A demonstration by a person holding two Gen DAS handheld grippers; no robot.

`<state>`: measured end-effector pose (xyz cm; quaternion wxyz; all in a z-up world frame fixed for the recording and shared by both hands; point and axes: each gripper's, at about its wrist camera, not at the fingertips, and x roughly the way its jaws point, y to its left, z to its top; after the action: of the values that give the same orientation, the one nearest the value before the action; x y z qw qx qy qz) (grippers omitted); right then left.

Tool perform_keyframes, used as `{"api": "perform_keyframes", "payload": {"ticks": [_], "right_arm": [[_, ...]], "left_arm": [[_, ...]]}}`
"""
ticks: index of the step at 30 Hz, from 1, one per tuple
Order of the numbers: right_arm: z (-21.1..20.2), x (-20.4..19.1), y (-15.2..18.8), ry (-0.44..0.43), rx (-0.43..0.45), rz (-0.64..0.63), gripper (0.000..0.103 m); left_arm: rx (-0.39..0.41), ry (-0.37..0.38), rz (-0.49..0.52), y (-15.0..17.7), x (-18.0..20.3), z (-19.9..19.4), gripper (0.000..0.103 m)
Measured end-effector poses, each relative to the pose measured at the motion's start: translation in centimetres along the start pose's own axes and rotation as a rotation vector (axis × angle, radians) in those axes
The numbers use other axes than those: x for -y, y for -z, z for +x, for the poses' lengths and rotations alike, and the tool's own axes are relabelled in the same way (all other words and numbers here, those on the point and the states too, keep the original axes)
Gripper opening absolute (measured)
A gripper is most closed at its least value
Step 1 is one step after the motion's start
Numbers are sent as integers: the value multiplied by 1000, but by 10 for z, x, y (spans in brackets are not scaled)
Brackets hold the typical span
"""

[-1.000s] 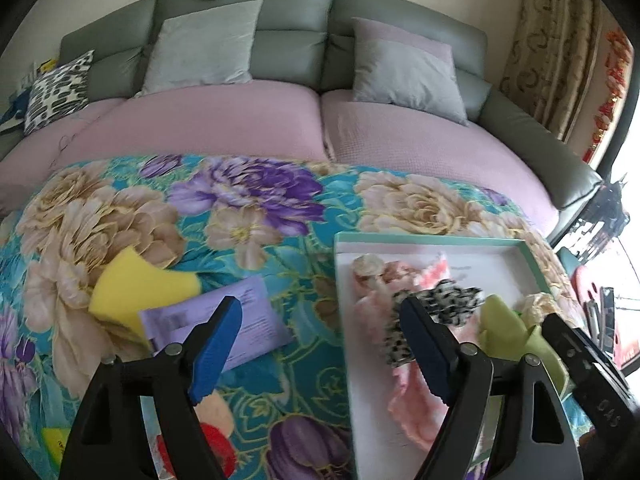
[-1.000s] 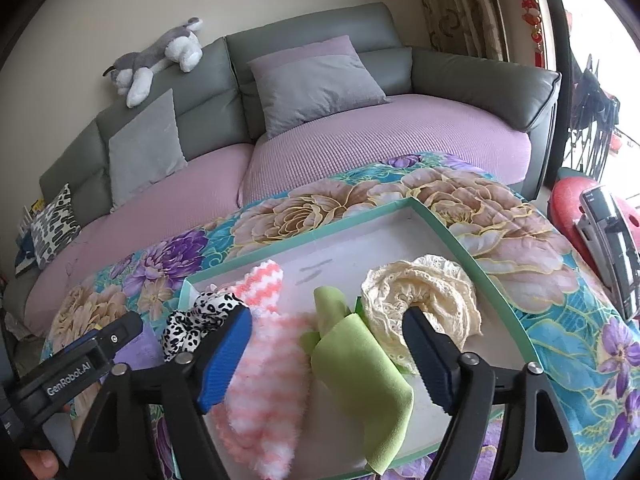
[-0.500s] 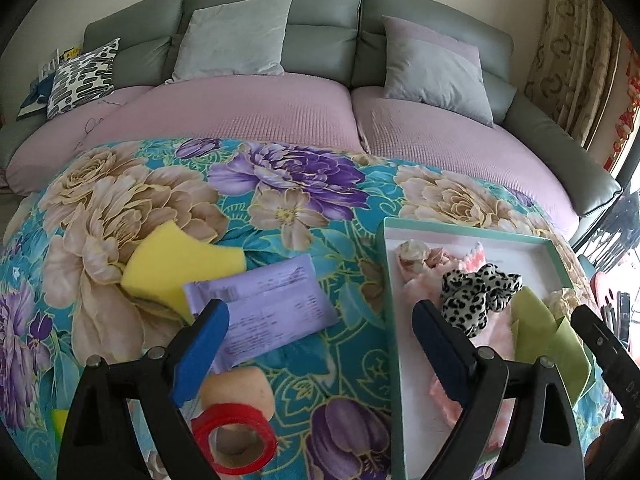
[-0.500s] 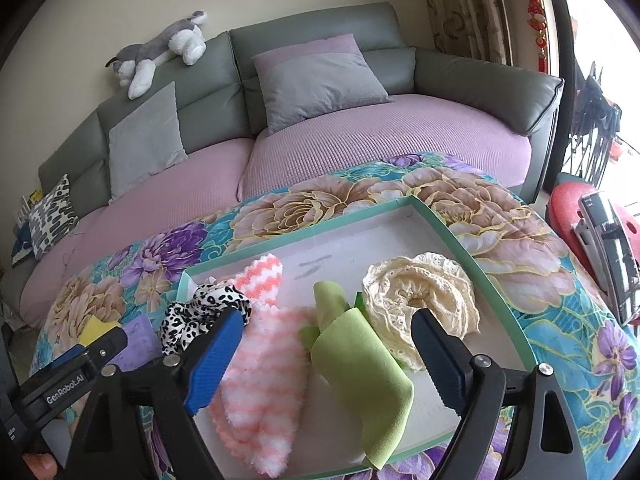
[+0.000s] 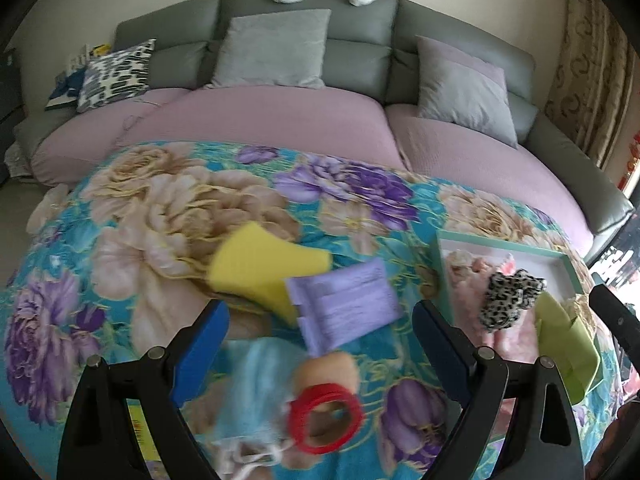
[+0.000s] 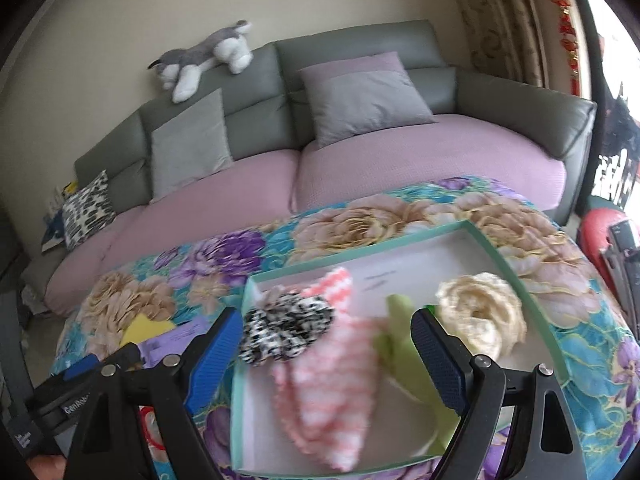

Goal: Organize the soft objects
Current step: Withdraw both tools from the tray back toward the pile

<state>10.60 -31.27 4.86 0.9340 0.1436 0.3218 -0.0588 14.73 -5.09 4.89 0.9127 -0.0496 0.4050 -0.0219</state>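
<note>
With both the left gripper [image 5: 320, 320] and the right gripper [image 6: 326, 336] held wide and empty, the yellow sponge [image 5: 264, 268] just ahead of the left one could be missed (purple packet [image 5: 344, 304] overlapping it), the teal tray [image 6: 516, 276] lying beneath the right.

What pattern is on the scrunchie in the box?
Black-and-white leopard spots on the fabric scrunchie; right wrist view.
</note>
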Motion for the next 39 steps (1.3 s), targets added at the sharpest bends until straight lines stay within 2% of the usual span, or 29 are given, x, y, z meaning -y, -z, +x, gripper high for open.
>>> {"api": "perform_keyframes", "payload": {"ticks": [8, 22, 30, 39], "right_arm": [[2, -35, 9, -89, -11, -45, 88], [13, -110, 44, -183, -96, -225, 88], [27, -139, 74, -206, -183, -307, 88], [45, -148, 103, -192, -280, -335, 88]], "left_arm": [[-5, -63, -76, 7, -48, -11, 93], [-10, -99, -241, 25, -126, -29, 93], [-81, -115, -256, 48, -142, -22, 93], [-185, -95, -244, 72, -144, -4, 93]]}}
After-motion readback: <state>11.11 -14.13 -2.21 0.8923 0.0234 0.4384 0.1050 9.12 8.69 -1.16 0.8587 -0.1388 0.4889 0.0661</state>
